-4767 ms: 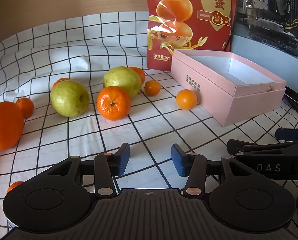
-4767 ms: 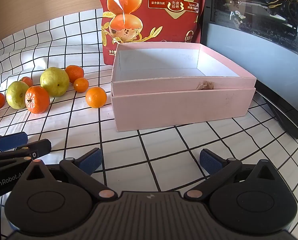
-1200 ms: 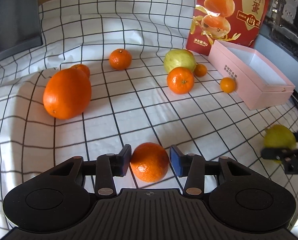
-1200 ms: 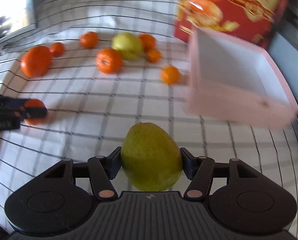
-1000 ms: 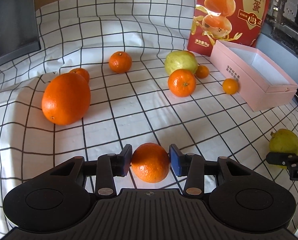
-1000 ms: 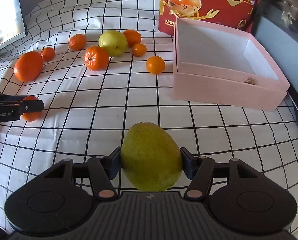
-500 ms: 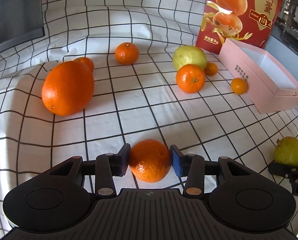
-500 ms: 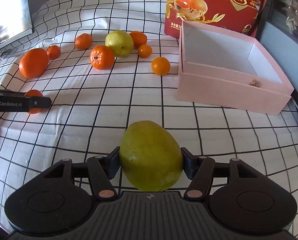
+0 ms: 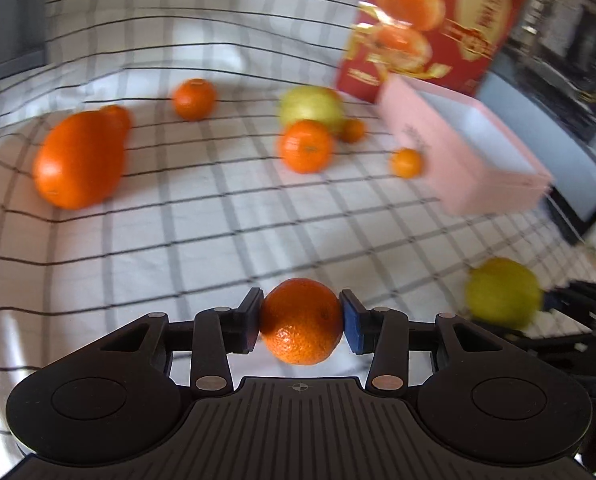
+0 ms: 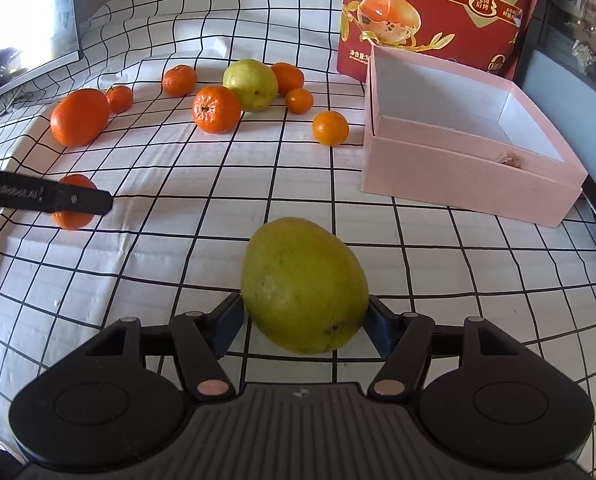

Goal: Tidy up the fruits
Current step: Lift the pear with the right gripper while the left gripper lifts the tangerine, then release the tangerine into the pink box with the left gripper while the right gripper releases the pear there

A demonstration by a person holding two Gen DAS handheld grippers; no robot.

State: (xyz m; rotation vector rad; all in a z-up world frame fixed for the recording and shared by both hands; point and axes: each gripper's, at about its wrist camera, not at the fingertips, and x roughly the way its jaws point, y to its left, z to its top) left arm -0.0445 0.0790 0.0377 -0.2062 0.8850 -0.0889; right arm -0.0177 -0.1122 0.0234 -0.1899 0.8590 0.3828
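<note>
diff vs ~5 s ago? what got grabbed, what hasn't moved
Both grippers were empty then. Now the left gripper is clamped on a small orange, jaws closing; the right gripper has a green pear between its pads, jaws opening. Unchanged: the pink box is empty, the red bag is behind it, other fruit on the cloth.

Place: a home desk used as a workspace.
Surface: a white grid-checked cloth [image 10: 298, 184] covers the desk, rumpled toward its far left edge.
Food packaging: a red snack bag [image 10: 438, 12] stands at the far edge.
Electronics: a dark monitor [image 10: 26, 20] at the far left corner; an open computer case [image 10: 582, 28] along the right edge.
</note>
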